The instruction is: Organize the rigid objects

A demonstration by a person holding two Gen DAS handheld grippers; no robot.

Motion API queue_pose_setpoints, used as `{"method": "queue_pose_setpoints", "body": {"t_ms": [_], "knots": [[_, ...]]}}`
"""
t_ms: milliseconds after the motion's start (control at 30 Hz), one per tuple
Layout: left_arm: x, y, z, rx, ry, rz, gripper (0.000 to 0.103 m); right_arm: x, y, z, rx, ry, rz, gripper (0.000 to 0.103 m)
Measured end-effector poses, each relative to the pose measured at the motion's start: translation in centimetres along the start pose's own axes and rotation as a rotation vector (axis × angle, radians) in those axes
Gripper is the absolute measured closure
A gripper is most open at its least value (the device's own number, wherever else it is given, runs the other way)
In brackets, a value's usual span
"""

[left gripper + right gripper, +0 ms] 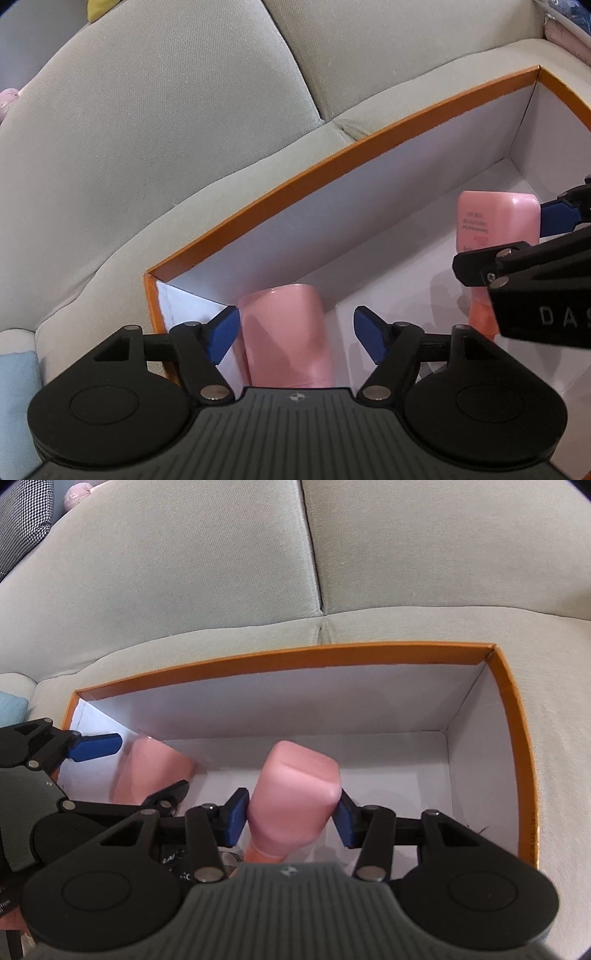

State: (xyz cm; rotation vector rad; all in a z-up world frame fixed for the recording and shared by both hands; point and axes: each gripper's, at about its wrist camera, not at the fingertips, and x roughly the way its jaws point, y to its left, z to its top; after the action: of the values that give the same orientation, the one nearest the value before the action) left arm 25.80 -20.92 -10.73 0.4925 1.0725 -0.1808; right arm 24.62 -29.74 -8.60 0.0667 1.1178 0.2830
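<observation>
An orange-rimmed box with white walls (332, 158) (280, 657) sits on a grey-green sofa. A pink cylinder (286, 332) (155, 771) lies in the box's left corner. My left gripper (295, 336) is open, its blue pads on either side of the cylinder without touching it; it also shows at the left of the right wrist view (96, 747). My right gripper (291, 818) is shut on a pink bottle (295, 797) (495, 221) with an orange cap (480, 317) and holds it inside the box. The right gripper shows at the right of the left wrist view.
The sofa backrest cushions (166, 110) (184, 572) rise behind the box. A light blue cloth (16, 398) (11, 703) lies to the left of the box. A checked fabric (22, 520) is at the far upper left.
</observation>
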Motion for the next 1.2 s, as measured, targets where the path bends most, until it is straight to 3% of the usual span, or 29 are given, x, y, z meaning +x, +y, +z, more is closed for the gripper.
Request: {"method": "queue_pose_setpoints", "body": {"t_ms": [167,367,500,567,700,867,1000,1200], "knots": [[-2.2,2.6,-0.7,-0.085,-0.028,-0.088,0.024,0.0,-0.1,0.0,0.011,0.000,-0.015,0.053],[-6.5,8.0,-2.2,-0.235,-0.143,-0.246,0.029,-0.3,1.0,0.4,-0.001,-0.011,-0.011,0.053],[-8.6,11.3,-2.2,-0.343,-0.204,-0.284,0.029,-0.4,2.2,0.9,-0.027,-0.014,0.011,0.053],[-8.9,13.3,-3.0,-0.410,-0.214,-0.299,0.035,-0.2,3.0,1.3,-0.040,-0.008,0.019,0.053],[-6.5,17.9,-4.6,-0.543,-0.176,-0.367,0.041,0.9,4.2,2.2,-0.049,0.028,0.030,0.053],[-4.2,19.3,-7.9,-0.657,-0.116,-0.472,0.049,2.4,5.4,2.9,-0.055,0.081,0.039,0.053],[-3.2,18.6,-8.3,-0.698,-0.090,-0.546,0.055,3.8,5.7,2.6,-0.063,0.112,0.030,0.053],[-1.9,17.8,-7.5,-0.723,-0.074,-0.586,0.068,5.3,6.4,3.3,-0.063,0.140,0.049,0.054]]}}
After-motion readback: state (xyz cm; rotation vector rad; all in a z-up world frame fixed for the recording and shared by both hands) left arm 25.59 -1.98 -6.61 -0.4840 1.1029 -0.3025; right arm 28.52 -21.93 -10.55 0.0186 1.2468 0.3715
